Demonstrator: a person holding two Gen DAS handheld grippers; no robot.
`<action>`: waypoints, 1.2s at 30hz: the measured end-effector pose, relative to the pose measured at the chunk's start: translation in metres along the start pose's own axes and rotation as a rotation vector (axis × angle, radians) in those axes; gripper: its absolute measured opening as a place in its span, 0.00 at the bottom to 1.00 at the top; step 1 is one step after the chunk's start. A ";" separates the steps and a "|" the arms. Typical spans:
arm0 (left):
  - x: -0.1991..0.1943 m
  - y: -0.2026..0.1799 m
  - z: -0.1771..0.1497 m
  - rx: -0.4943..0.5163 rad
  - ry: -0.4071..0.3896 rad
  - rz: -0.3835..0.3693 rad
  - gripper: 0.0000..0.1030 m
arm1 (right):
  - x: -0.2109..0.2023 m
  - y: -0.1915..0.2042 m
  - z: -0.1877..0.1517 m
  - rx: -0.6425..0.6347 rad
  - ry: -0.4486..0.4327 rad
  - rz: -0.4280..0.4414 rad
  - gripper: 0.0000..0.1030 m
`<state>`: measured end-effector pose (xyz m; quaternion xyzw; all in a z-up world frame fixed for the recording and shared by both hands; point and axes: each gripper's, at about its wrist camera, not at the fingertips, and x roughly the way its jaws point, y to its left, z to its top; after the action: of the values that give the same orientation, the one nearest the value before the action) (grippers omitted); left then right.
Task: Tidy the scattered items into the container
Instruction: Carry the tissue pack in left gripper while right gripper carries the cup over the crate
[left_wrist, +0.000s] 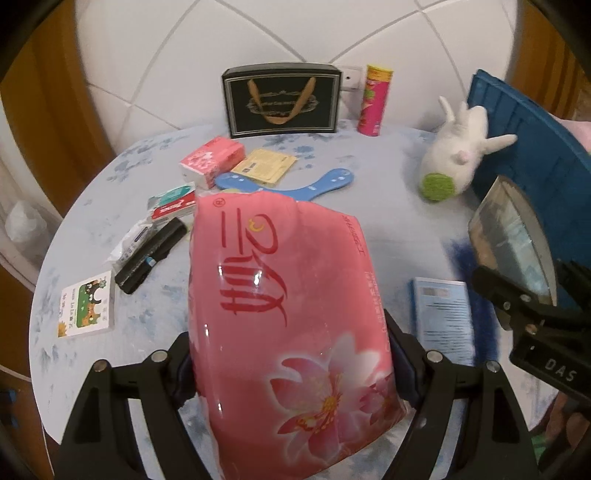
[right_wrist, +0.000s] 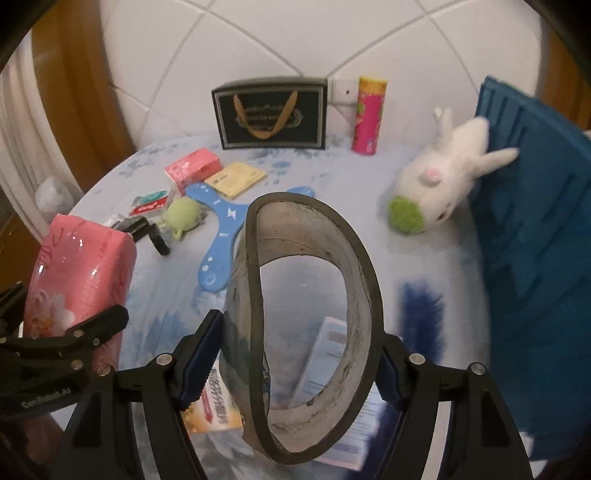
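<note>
Your left gripper (left_wrist: 291, 373) clamps the pink tissue pack (left_wrist: 291, 317), its near end cut off, long axis pointing away; your right gripper (right_wrist: 291, 369) pinches the tape roll (right_wrist: 306, 325) on edge.

Count from my two views: 2 pink tissue packs, one large (left_wrist: 295, 325) and one small (left_wrist: 212, 157). 1 tape roll (right_wrist: 310, 325). 1 white plush rabbit (right_wrist: 439, 177). 1 blue boomerang (right_wrist: 221, 236). 1 green toy (right_wrist: 183, 218). 1 black gift bag (left_wrist: 280, 99). 1 pink canister (left_wrist: 375, 101). 1 blue crate (right_wrist: 535, 221). 1 yellow sachet (left_wrist: 266, 166).
</note>
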<state>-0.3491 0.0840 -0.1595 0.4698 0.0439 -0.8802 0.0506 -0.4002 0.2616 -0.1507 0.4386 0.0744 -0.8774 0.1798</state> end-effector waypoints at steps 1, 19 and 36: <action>-0.004 -0.005 0.002 0.007 0.001 -0.013 0.79 | -0.007 -0.004 0.001 0.005 -0.003 -0.002 0.71; -0.138 -0.168 0.172 0.337 -0.151 -0.251 0.79 | -0.215 -0.150 0.093 0.158 -0.161 -0.172 0.71; -0.070 -0.451 0.359 0.326 -0.065 -0.212 0.80 | -0.230 -0.468 0.203 0.200 -0.026 -0.383 0.71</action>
<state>-0.6645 0.4893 0.1112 0.4360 -0.0516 -0.8907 -0.1175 -0.6023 0.6932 0.1424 0.4208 0.0665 -0.9041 -0.0335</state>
